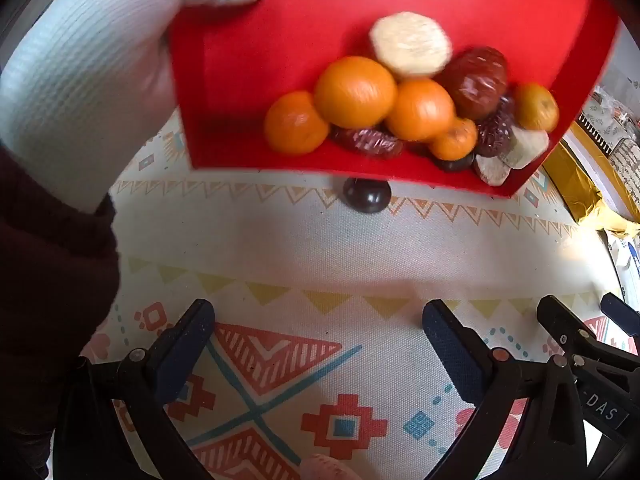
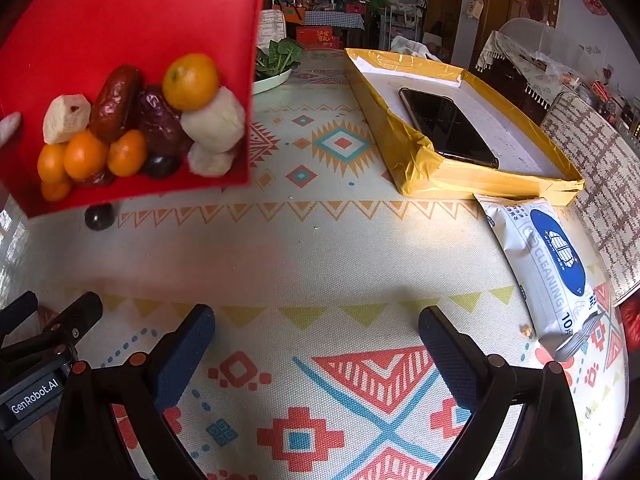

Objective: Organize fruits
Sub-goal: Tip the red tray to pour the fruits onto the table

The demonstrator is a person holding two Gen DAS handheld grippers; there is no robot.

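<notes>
A white-gloved hand (image 1: 92, 76) holds a red tray (image 1: 304, 12) tilted above the patterned tablecloth. Small oranges (image 1: 354, 92), red dates (image 1: 478, 80), pale peeled pieces (image 1: 410, 42) and dark round fruits are piled at its low edge. The same red tray (image 2: 120, 8) with its oranges (image 2: 191, 80) and dates (image 2: 116, 102) fills the right wrist view's upper left. One dark round fruit (image 1: 366, 196) lies on the cloth just under the tray's lip, the same dark fruit (image 2: 99, 216) in the right view. My left gripper (image 1: 318, 340) and right gripper (image 2: 316, 340) are both open, empty, near the table's front.
A yellow-taped shallow box (image 2: 412, 160) holding a black phone (image 2: 448, 126) stands at the right. A pack of cleaning wipes (image 2: 548, 264) lies in front of it. A plate of green leaves (image 2: 276, 64) sits at the back. A person's dark sleeve (image 1: 48, 280) is at left.
</notes>
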